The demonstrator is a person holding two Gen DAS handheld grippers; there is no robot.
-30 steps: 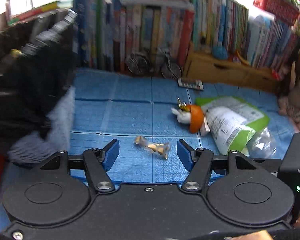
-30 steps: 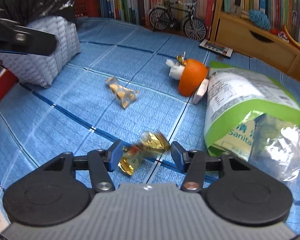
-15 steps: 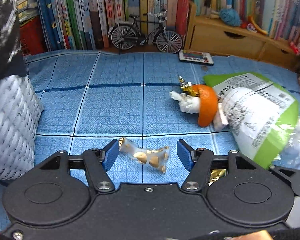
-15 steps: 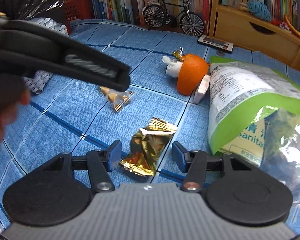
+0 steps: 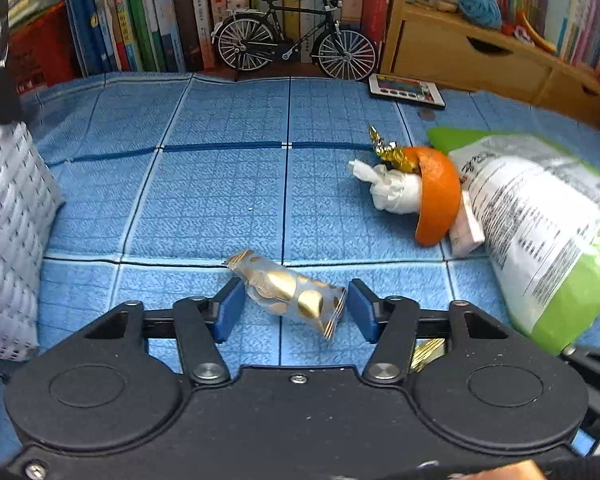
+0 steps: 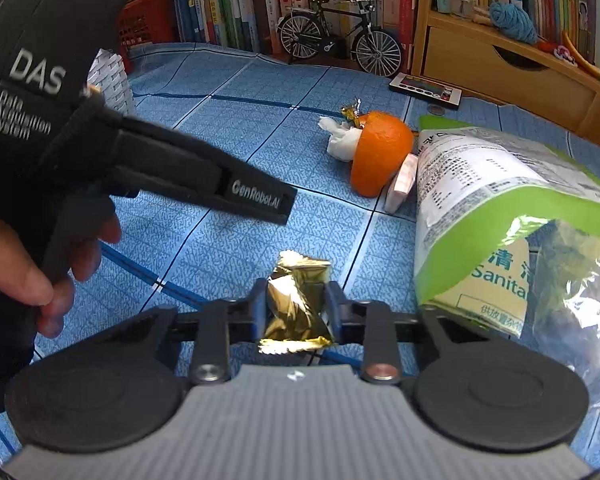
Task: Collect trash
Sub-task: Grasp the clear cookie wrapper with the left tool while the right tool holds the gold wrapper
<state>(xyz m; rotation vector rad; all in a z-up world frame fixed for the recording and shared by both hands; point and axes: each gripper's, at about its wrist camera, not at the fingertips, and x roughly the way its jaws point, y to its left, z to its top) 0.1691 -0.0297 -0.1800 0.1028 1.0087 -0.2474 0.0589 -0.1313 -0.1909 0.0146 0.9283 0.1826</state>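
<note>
Trash lies scattered on the blue mat [image 5: 220,200] — a gold-dotted clear wrapper [image 5: 288,292] sits between the blue pads of the left tool [image 5: 292,310], whose jaws have just been closing yet stand slightly clear of it. The right tool [image 6: 298,312] has just closed and pinches a crumpled gold foil wrapper [image 6: 296,304]. Orange peel [image 5: 436,196], tissue [image 5: 392,188] and a green-edged bag [image 5: 540,232] lie toward the mat's right edge.

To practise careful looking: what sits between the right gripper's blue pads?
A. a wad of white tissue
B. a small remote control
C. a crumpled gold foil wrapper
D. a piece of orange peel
C: the right gripper has its pads pressed against the crumpled gold foil wrapper.
</note>
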